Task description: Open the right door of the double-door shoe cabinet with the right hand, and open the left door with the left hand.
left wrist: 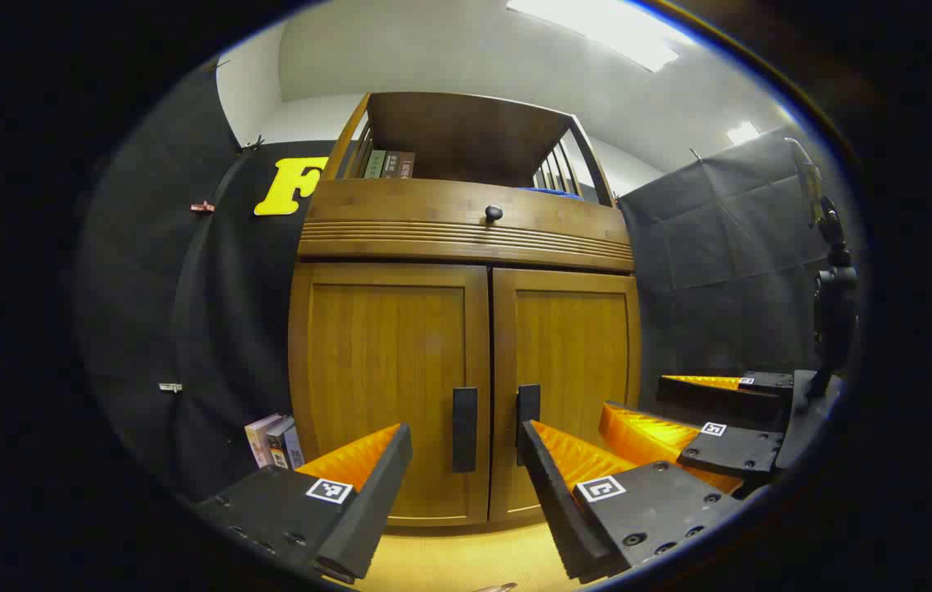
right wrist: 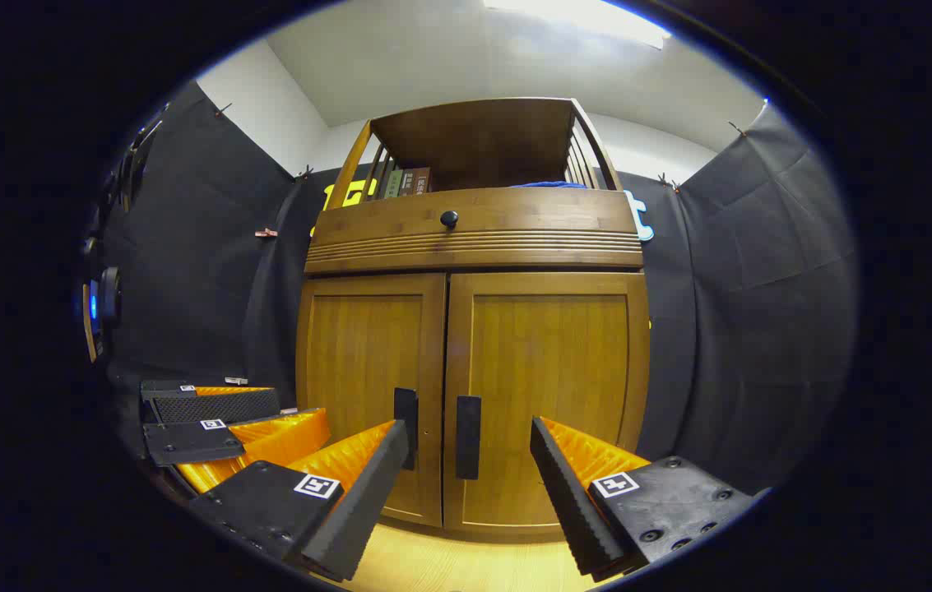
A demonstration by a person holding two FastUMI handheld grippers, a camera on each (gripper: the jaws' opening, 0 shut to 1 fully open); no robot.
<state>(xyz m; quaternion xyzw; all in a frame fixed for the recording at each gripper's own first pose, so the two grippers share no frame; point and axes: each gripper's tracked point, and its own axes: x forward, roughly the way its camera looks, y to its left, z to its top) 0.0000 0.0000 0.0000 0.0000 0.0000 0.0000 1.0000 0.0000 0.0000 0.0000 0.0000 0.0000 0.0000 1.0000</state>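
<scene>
Shoe cabinet (left wrist: 466,329) of warm brown wood stands on the pale wooden floor (left wrist: 466,559) against the black cloth wall, straight ahead of both grippers. Both of its doors are shut: the left door (left wrist: 390,386) and the right door (left wrist: 568,378) meet at the middle, each with a dark upright handle, the left handle (left wrist: 465,429) and the right handle (left wrist: 527,415), just beside the seam. Above the doors runs a drawer front with a round dark knob (left wrist: 493,213), and the open shelf on top holds a few books (left wrist: 390,164).

In the left gripper view the left gripper (left wrist: 466,469) has its jaws released and spread wide, apart from the cabinet, with the left handle showing between them. The right gripper (right wrist: 470,460), in the right gripper view, likewise has its jaws released, the right handle (right wrist: 468,437) between them and untouched. More books (left wrist: 275,441) stand on the floor at the cabinet's left side.
</scene>
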